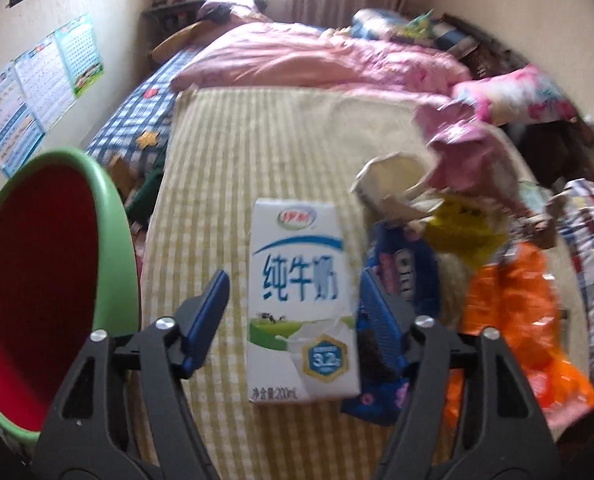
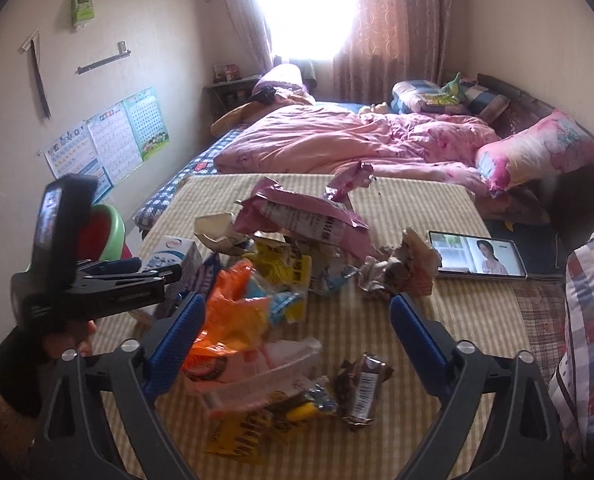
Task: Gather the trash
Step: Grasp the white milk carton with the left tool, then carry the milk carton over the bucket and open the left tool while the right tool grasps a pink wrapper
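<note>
A white milk carton (image 1: 301, 300) with blue lettering lies on the yellow checked tablecloth (image 1: 225, 184). My left gripper (image 1: 293, 284) straddles it, jaws open: the left pad stands clear of the carton, the right pad is at its edge. In the right wrist view the same carton (image 2: 173, 252) shows beyond the left gripper (image 2: 157, 268). My right gripper (image 2: 297, 300) hangs open over a heap of wrappers: an orange bag (image 2: 225, 312), a pink bag (image 2: 297, 216) and a brown bar wrapper (image 2: 361, 384). Nothing is gripped.
A green bin (image 1: 117, 220) with a red inside stands at the table's left edge. A blue biscuit wrapper (image 1: 401, 276) lies right of the carton. A tablet (image 2: 477, 256) playing video rests at the right. A bed with a pink quilt (image 2: 337, 140) lies behind.
</note>
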